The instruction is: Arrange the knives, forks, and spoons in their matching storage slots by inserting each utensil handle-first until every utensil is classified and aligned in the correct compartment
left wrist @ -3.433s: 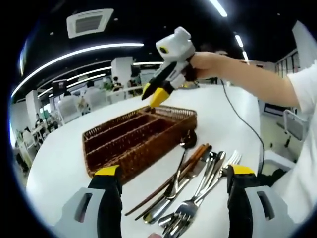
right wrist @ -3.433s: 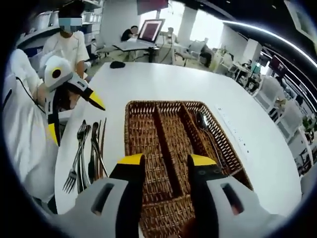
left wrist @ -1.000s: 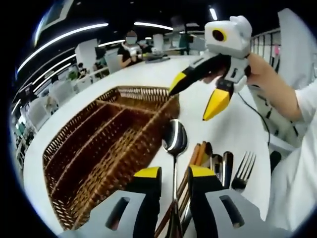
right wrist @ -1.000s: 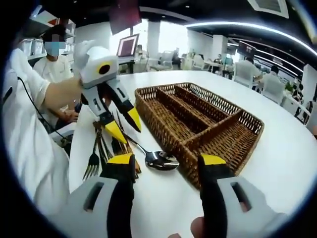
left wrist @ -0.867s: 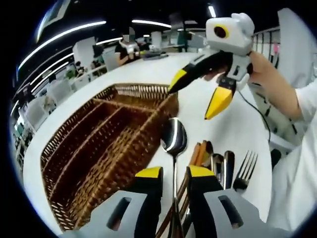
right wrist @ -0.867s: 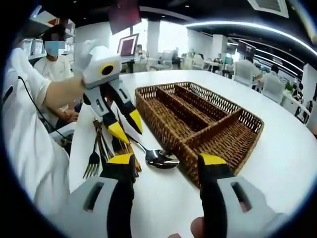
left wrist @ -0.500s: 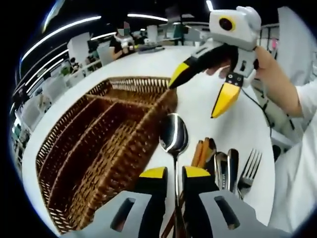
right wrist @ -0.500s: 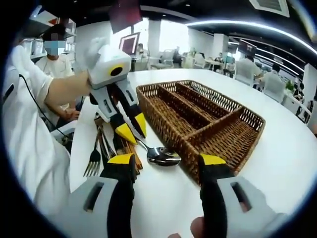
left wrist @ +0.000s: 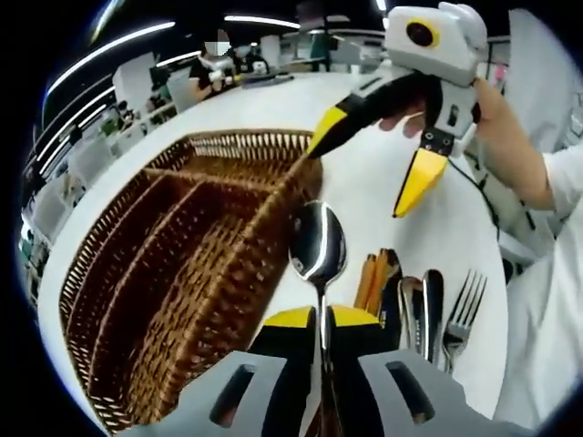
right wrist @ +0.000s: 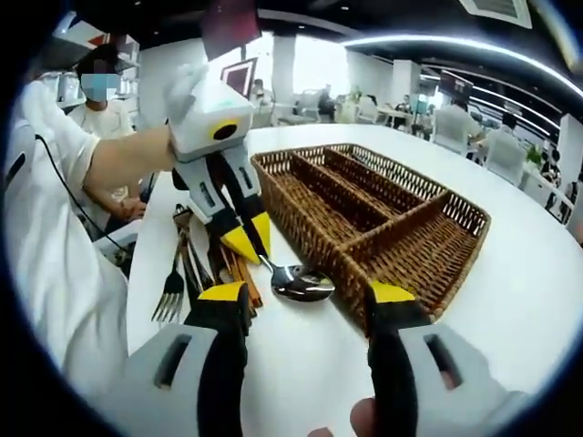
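My left gripper is shut on the handle of a steel spoon, whose bowl points forward beside the brown wicker tray. In the right gripper view, the left gripper slants down onto that spoon, whose bowl sits low by the tray's near wall. My right gripper is open and holds nothing, hovering over the table in front of the spoon. In the left gripper view the right gripper hangs open above the table past the tray's corner.
More cutlery lies beside the tray: a fork, wooden chopsticks and steel handles; that fork lies left of the left gripper. The person's white sleeve is at the left. A seated person is beyond the table.
The left jaws have narrowed and shut on the spoon's handle. The right gripper came off the tray earlier and has stayed open near the spoon.
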{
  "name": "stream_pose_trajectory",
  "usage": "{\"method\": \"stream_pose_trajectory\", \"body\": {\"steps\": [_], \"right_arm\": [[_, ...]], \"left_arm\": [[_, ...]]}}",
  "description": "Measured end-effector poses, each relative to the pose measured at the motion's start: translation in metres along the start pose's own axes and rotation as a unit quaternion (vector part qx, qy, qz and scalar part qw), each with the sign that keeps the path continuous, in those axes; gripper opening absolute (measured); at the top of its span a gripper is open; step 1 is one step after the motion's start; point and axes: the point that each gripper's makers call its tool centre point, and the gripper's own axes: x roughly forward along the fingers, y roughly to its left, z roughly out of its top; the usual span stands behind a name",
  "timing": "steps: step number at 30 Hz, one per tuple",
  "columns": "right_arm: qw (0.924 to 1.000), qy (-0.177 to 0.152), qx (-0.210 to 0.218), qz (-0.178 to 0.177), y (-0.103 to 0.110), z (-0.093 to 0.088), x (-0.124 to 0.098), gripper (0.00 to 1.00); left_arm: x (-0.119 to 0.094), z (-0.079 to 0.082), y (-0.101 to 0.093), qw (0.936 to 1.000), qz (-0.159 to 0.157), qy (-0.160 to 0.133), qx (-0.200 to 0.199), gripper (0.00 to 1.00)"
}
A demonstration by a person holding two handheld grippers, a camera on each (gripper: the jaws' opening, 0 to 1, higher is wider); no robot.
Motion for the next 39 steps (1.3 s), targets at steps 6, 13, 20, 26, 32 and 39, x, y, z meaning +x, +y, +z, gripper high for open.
{"method": "stream_pose_trajectory", "body": {"steps": [6,13,20,26,32,39], "right_arm": [[1.0000,0.000,0.000,0.003,0.0010,-0.0013,0.0008,0.52],[1.0000,0.002,0.002,0.003,0.0020,-0.0037,0.0005,0.52],[1.0000,0.005,0.002,0.004,0.0014,-0.0059,0.0002,0.52],[1.0000,0.007,0.003,0.003,0.0049,-0.0074,-0.0001,0.52],[1.0000,0.008,0.003,0.003,0.0067,-0.0078,-0.0012,0.52],[1.0000,0.007,0.002,0.003,0.0093,-0.0082,-0.0026,0.52]], "left_arm": [[-0.0007,0.0011,-0.0004,0.9999,-0.007,0.010,0.004,0.04],[0.0000,0.0015,-0.0002,0.9996,-0.013,0.019,0.016,0.05],[0.0020,0.0023,-0.0010,0.9995,-0.021,0.019,0.017,0.04],[0.0026,0.0016,-0.0005,0.9991,-0.023,0.021,0.029,0.03],[0.0019,0.0002,-0.0011,0.9982,-0.021,0.024,0.050,0.02],[-0.0023,-0.0027,-0.0028,0.9971,-0.028,0.031,0.064,0.01]]}}
